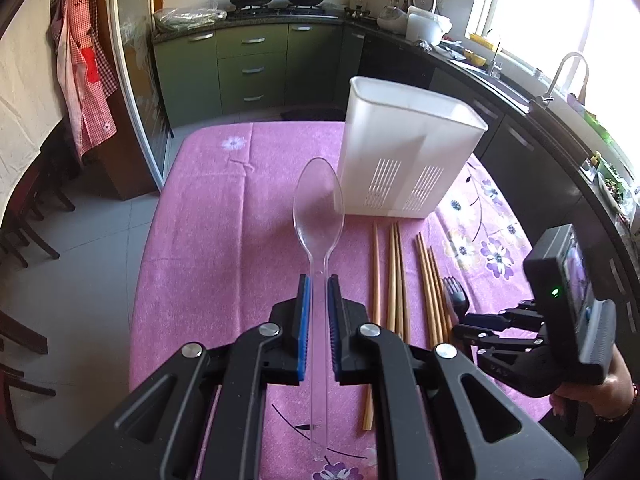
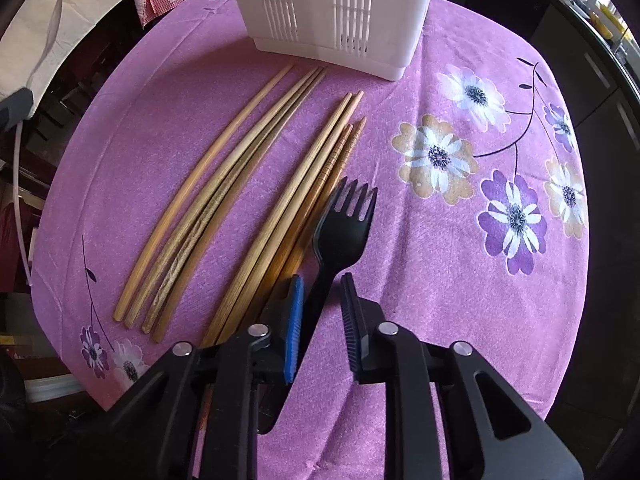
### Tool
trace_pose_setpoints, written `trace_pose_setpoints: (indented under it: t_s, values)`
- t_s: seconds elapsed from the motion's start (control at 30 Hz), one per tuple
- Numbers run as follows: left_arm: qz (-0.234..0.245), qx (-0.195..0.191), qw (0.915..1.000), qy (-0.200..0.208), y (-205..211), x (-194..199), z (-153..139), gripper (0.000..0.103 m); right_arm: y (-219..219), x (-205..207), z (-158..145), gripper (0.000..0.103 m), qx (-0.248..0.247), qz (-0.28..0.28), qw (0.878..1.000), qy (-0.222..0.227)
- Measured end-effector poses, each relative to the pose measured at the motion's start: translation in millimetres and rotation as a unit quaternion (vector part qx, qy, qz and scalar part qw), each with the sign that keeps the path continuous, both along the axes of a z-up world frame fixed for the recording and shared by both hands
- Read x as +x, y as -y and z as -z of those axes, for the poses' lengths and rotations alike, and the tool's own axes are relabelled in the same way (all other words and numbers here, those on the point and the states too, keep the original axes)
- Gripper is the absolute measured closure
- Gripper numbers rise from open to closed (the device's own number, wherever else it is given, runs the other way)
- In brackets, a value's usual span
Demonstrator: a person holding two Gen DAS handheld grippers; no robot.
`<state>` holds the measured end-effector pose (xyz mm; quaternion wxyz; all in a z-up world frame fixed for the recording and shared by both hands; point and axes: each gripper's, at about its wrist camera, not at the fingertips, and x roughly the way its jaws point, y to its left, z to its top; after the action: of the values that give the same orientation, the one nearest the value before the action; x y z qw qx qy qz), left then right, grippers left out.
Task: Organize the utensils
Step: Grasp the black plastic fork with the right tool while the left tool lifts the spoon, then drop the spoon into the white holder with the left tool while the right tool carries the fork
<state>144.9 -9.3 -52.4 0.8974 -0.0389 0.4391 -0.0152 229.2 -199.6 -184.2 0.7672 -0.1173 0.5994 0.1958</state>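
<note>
**Spoon clamped, fork straddled**

Kitchen behind, with green cabinets and two dark woks on a stove. Up front, a surface under a pink cloth printed with flowers. Standing upright toward its far side, a white rectangular plastic utensil holder with slotted walls.

Left claw clamped on the handle of a clear plastic spoon, blue pads tight against both sides. Spoon raised off the cloth, bowl pointing ahead and overlapping the near left corner of the holder in the left wrist view, handle end sticking back past the pads.

Lying flat in front of the holder, several long wooden chopsticks, roughly parallel, in two loose groups. Resting beside and partly over the right-hand group, a black plastic fork, tines toward the holder.

Right claw tipped steeply down over the fork, jaws apart, handle running slantwise between them. Handle close against the blue pad on one side; a strip of pink cloth showing between the handle and the other pad.
</note>
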Motion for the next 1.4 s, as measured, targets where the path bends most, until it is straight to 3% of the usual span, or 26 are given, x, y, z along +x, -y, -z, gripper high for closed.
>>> trace_pose_setpoints:
  t_s: [0.17, 0.37, 0.5, 0.6, 0.7, 0.93, 1.27, 1.4]
  values:
    - [0.016, -0.003, 0.9994, 0.029, 10.2, 5.2, -22.1, 0.094, -1.3, -6.3, 0.7, 0.094, 0.002, 0.004, 1.0, 0.027]
    - [0.028, -0.015, 0.9918, 0.124, 25.5, 32.2, -90.4, 0.094, 27.3, -21.0, -12.5, 0.094, 0.072, 0.019, 0.996, 0.054]
    - [0.031, -0.046, 0.975, 0.215, 35.2, 66.2, -134.6, 0.094, 50.5, -30.8, -23.5, 0.094, 0.118, 0.033, 0.989, 0.078]
    - [0.026, -0.063, 0.9634, 0.259, 41.4, 97.0, -143.1, 0.094, 66.5, -38.1, -31.9, 0.093, 0.148, 0.041, 0.984, 0.094]
    - [0.017, -0.062, 0.9581, 0.279, 46.3, 128.1, -135.9, 0.094, 85.3, -39.5, -41.3, 0.093, 0.176, 0.049, 0.978, 0.1]
    - [-0.003, -0.014, 0.9592, 0.282, 59.0, 173.9, -96.7, 0.094, 108.1, -46.1, -49.0, 0.093, 0.198, 0.063, 0.972, 0.11]
    - [0.017, 0.003, 0.9692, 0.246, 60.1, 171.8, -48.8, 0.093, 103.3, -33.7, -99.2, 0.093, 0.224, 0.052, 0.959, 0.167]
    - [0.023, -0.003, 0.9722, 0.233, 52.6, 160.3, -44.3, 0.082, 100.8, -20.8, -129.8, 0.093, 0.242, 0.055, 0.948, 0.2]
